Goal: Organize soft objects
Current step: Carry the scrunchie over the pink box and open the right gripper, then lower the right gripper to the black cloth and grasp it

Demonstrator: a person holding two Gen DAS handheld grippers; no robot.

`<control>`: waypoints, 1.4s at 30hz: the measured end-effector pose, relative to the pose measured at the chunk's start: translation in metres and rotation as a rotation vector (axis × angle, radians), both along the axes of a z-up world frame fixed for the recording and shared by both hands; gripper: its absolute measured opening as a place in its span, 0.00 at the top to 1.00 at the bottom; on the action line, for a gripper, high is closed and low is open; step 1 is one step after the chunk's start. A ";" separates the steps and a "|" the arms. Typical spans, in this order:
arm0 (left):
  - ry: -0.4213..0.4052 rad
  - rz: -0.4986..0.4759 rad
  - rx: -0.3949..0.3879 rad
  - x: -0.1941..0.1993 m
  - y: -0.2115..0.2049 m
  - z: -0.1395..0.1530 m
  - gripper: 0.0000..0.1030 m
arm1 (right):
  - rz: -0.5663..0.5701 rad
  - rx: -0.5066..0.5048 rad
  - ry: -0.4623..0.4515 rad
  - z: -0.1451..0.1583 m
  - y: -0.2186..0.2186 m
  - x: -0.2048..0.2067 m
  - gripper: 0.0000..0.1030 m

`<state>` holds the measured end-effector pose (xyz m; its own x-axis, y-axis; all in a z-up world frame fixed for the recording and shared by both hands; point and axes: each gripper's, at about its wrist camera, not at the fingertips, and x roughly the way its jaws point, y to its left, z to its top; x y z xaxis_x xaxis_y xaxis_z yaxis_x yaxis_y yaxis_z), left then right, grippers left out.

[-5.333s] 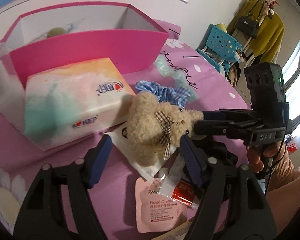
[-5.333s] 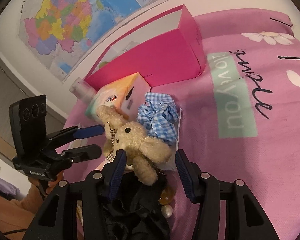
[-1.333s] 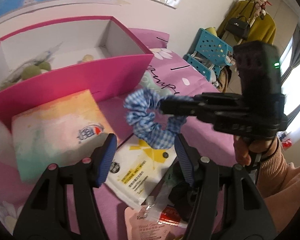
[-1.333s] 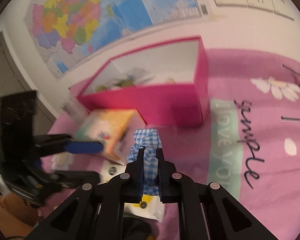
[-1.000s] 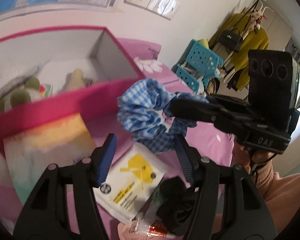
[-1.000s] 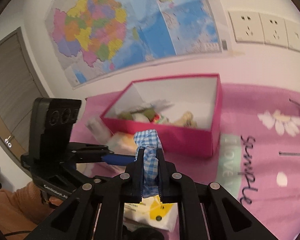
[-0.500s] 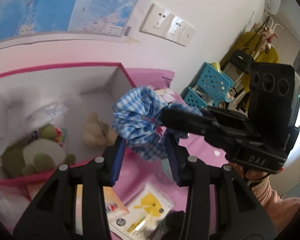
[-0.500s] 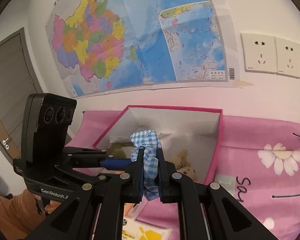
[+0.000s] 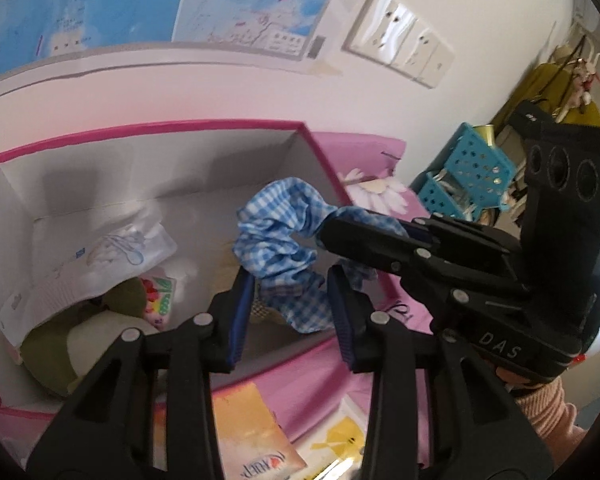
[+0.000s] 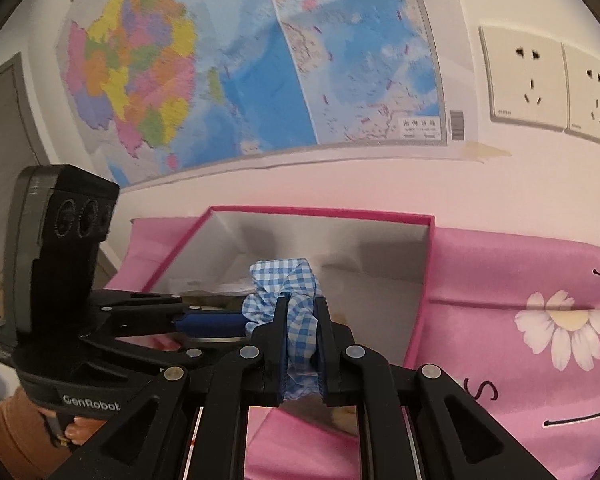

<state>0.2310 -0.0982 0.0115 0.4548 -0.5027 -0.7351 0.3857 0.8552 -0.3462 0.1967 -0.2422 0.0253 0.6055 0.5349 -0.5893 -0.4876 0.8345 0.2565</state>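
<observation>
Pink floral bedding is lying under the pink box (image 9: 312, 148). Right gripper (image 10: 302, 354) is pinching the blue gingham scrunchie (image 9: 280, 232) over the box interior; left gripper (image 9: 290, 316), at six o'clock, is gaping, empty. Release should come low, clear of the rim.

The blue checked scrunchie (image 9: 278, 240) and the left gripper (image 9: 290, 312) fingers hide the pink box (image 9: 148, 126) floor behind them. A green plush (image 9: 80, 344) lies half under a plastic packet (image 9: 112, 248). The tissue pack (image 9: 256, 436) is cut off at the bottom edge. The wall map (image 10: 260, 60) print is too blurred to read.
</observation>
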 end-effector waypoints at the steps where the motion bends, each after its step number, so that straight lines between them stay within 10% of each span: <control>1: 0.005 0.007 0.014 0.002 -0.001 -0.002 0.61 | -0.009 -0.011 0.003 -0.003 0.001 0.003 0.88; 8: 0.007 0.056 0.065 0.003 0.004 -0.013 0.56 | -0.119 -0.090 0.010 -0.018 -0.004 0.011 0.64; 28: -0.175 -0.091 0.059 -0.111 0.020 0.018 0.49 | 0.035 0.106 0.012 0.005 -0.042 -0.081 0.62; 42: -0.031 -0.286 0.018 -0.194 0.012 -0.031 0.48 | 0.130 0.064 0.230 -0.070 -0.050 -0.172 0.47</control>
